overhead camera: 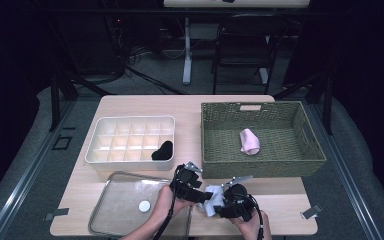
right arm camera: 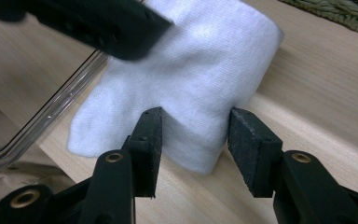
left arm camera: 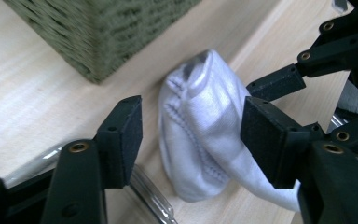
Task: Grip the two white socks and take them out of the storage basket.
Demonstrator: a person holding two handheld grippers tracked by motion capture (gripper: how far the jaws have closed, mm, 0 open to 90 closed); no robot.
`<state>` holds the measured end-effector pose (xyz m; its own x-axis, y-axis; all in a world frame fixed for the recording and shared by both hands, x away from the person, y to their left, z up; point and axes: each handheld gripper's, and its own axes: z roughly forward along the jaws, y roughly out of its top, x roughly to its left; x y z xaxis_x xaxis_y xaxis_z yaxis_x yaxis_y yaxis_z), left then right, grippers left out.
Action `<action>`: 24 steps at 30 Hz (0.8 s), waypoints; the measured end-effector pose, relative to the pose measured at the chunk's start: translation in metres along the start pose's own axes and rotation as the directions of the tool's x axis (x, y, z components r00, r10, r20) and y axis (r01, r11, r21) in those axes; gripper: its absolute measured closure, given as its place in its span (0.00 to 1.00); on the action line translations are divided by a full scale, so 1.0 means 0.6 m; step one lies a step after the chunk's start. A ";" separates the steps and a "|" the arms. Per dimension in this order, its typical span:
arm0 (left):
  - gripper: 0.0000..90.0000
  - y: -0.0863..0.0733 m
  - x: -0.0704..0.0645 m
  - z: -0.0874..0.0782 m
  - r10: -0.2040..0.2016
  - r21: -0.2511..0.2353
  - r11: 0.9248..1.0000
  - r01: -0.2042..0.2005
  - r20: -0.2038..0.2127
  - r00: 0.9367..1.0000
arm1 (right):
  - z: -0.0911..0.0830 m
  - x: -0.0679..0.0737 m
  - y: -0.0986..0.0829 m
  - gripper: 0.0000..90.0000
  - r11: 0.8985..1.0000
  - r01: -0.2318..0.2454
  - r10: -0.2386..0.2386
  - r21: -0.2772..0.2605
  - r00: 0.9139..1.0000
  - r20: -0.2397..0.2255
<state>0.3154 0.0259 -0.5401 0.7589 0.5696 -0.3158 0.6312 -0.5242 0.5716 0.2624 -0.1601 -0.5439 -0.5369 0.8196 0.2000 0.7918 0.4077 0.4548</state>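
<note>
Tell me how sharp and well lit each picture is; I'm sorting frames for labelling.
High view: table evenly lit, room behind dark, small things coarse. Left gripper view: white sock fairly sharp with a bright sheen on top, wicker basket smeared by blur. Right gripper view: near jaws crisp, white sock's weave clear, the left gripper's jaw at upper left blurred, glare along the clear lid edge.

White folded sock (left arm camera: 200, 126), lying on table (left arm camera: 32, 98)
</note>
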 end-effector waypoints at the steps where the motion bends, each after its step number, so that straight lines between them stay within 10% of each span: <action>1: 0.40 0.000 0.000 0.000 0.000 0.000 1.000 0.000 0.000 1.000 | 0.000 0.001 0.000 0.62 1.000 -0.004 0.004 -0.006 1.000 -0.006; 9: 0.38 -0.008 0.001 0.030 -0.003 0.085 0.996 0.002 0.006 1.000 | 0.005 0.005 -0.002 0.62 1.000 0.017 -0.017 0.012 1.000 -0.006; 24: 0.55 -0.013 0.006 0.040 -0.026 0.101 0.995 0.019 0.077 0.997 | -0.041 -0.043 -0.014 0.51 1.000 -0.016 0.016 0.004 0.999 -0.030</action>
<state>0.3171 0.0169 -0.5640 0.7520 0.5329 -0.3880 0.6582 -0.5749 0.4861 0.2627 -0.1945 -0.5317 -0.5329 0.8136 0.2327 0.8010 0.3964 0.4486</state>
